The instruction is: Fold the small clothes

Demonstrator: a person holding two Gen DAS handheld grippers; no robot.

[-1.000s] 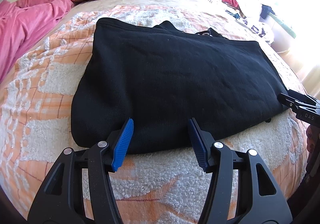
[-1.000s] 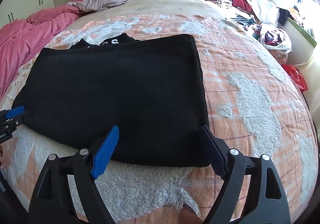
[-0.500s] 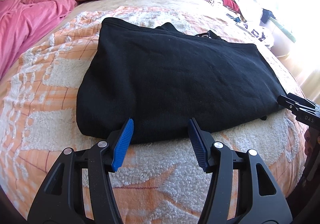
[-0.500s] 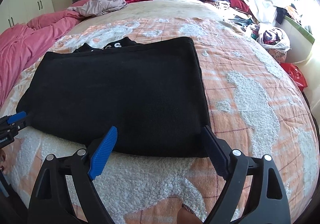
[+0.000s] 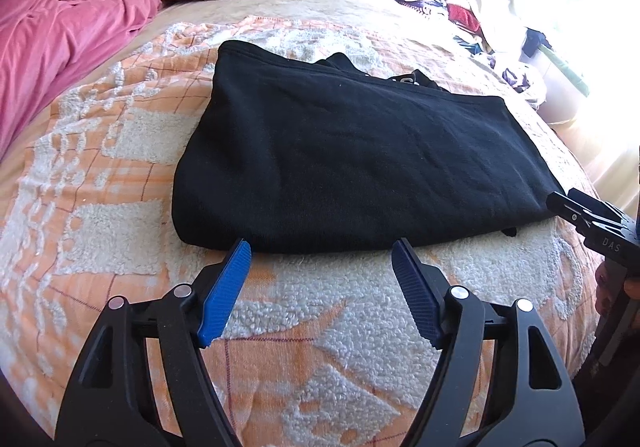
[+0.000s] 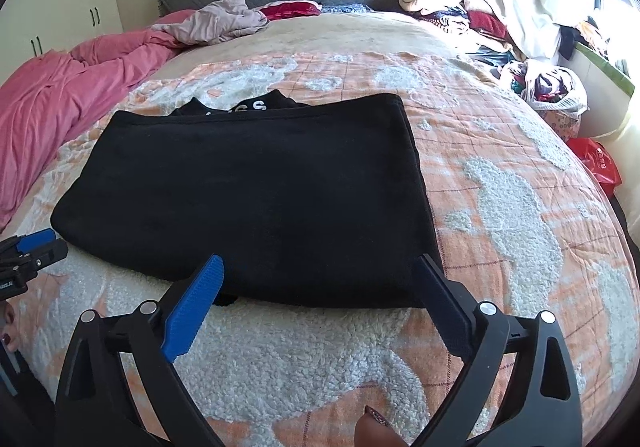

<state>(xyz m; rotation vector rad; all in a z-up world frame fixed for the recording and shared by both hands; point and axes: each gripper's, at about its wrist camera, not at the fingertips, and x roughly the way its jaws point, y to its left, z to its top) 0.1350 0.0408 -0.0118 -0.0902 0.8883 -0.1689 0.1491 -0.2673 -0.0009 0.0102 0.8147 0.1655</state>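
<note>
On the bed's orange-and-white blanket (image 5: 120, 135) the black garment (image 5: 360, 151) lies folded flat, both the left gripper (image 5: 320, 259) and right gripper (image 6: 320, 279) spread empty at its near edge, apparently between folds; next, pinching that edge to fold it over.

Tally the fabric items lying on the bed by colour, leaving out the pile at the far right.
Black: 1, the folded garment
Pink: 1, the bedding
Beige: 1, the crumpled garment
Red: 1, the cloth
Total: 4
</note>
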